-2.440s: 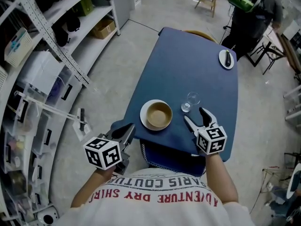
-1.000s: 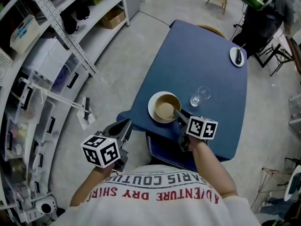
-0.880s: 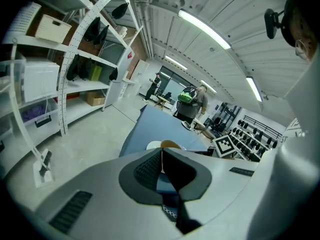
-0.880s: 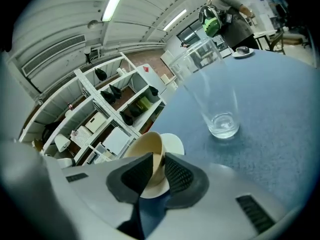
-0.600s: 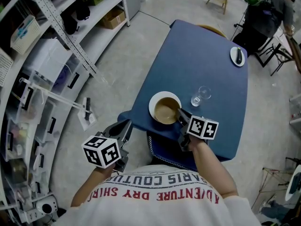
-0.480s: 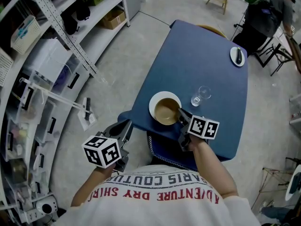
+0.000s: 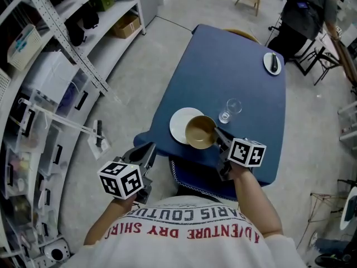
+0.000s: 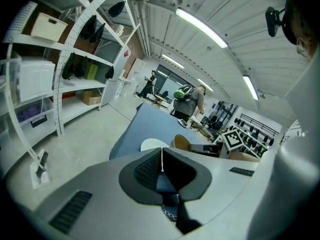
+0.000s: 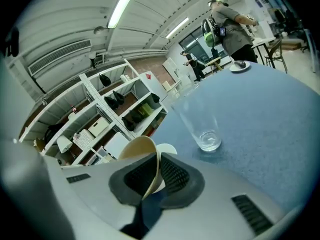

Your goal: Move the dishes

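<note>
Here, the right gripper (image 7: 218, 135) pinches the rim of a tan bowl (image 7: 199, 132) at centre frame, its wall clamped between the two black pads (image 9: 172, 176), inner surface facing left in the right gripper view; the bowl sits tilted over the right edge of a white plate (image 7: 178, 124) on the blue table (image 7: 223, 66); an empty drinking glass (image 7: 228, 109) stands just right of it; the left gripper (image 7: 149, 152), jaws pressed together on nothing, hangs off the table's edge at lower left.
</note>
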Demonstrator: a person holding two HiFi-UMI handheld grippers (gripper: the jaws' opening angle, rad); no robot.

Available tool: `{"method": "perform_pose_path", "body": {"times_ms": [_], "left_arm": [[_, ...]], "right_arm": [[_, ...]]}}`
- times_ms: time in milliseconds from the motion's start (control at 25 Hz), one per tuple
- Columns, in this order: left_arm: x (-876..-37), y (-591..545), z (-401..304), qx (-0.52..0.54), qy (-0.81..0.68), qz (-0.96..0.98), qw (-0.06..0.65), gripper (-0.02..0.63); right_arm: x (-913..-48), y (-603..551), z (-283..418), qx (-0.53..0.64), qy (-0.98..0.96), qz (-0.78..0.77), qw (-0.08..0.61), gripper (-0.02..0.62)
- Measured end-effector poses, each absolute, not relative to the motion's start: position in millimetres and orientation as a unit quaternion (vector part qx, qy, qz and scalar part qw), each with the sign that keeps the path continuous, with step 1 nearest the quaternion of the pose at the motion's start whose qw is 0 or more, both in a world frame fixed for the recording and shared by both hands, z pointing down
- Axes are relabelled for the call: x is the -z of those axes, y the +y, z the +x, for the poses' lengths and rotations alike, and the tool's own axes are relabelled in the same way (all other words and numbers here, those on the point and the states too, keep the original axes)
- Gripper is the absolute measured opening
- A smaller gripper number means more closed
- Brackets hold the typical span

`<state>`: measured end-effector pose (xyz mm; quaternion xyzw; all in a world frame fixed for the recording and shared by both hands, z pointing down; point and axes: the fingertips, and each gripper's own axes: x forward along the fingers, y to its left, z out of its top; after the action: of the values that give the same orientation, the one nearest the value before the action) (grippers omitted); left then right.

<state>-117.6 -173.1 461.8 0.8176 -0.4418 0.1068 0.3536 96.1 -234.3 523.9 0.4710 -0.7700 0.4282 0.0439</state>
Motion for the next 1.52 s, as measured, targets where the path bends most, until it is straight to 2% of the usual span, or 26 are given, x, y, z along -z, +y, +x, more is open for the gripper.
{"method": "perform_pose_path", "body": {"times_ms": [760, 1320, 1400, 1480, 1520], "left_arm": [[-473.7, -169.3, -42.7, -0.136, -0.359, 0.853, 0.354, 0.029], [-488.4, -163.3, -28.7, -0.164, -0.347, 0.850, 0.362, 0.029], [-492.1, -161.7, -30.3, -0.170, -0.347, 0.848, 0.363, 0.029], [-493.6, -158.7, -30.4, -0.172, -0.345, 0.848, 0.364, 0.029], [-493.2, -156.7, -30.1, -0.173, -0.344, 0.848, 0.364, 0.029]], "right_arm": [[-537.2, -170.3, 192.6, -0.437, -0.707, 0.555, 0.045, 0.037], [-555.1, -165.0, 208.5, -0.466, -0.684, 0.561, 0.004, 0.041], [-555.0, -166.7, 207.0, -0.467, -0.686, 0.557, -0.004, 0.067], [-551.5, -168.0, 207.9, -0.460, -0.691, 0.558, -0.008, 0.150], [-548.3, -168.1, 209.0, -0.452, -0.695, 0.559, -0.007, 0.164]]}}
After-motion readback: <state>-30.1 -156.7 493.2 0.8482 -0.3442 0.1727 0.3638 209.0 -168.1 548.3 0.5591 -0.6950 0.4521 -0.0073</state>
